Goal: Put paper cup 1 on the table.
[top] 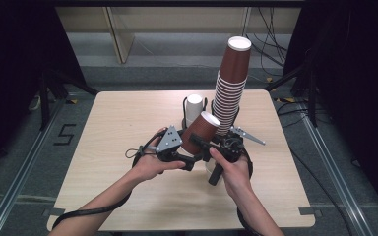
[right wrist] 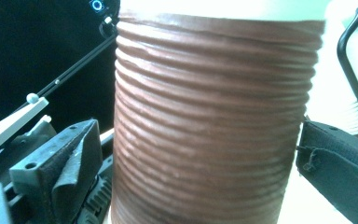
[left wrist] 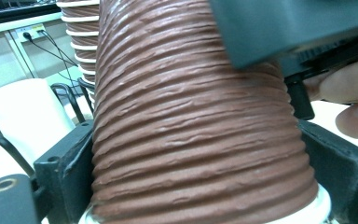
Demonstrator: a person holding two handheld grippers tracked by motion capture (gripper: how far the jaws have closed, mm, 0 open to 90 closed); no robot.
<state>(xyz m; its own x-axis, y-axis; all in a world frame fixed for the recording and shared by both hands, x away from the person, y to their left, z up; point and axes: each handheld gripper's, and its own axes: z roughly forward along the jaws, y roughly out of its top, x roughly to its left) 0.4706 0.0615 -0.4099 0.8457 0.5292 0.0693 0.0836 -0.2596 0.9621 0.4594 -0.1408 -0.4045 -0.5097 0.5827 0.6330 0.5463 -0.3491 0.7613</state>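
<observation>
A ribbed brown paper cup (top: 199, 132) is held tilted above the table, its white end pointing up and away. My left gripper (top: 188, 161) is shut on it near its wide rim; in the left gripper view both jaws press the brown cup (left wrist: 191, 140), one on each side of my left gripper (left wrist: 200, 158). My right gripper (top: 204, 146) reaches in from the right. In the right gripper view the brown cup (right wrist: 205, 130) stands between the jaws of my right gripper (right wrist: 200, 158), and the left jaw stands slightly off its wall, so this gripper is open.
A tall stack of brown cups (top: 231, 83) rises from a black wire holder at the back of the wooden table (top: 128, 113). A white cup (top: 194, 105) sits in a holder beside the stack. Black stands and cables flank the table.
</observation>
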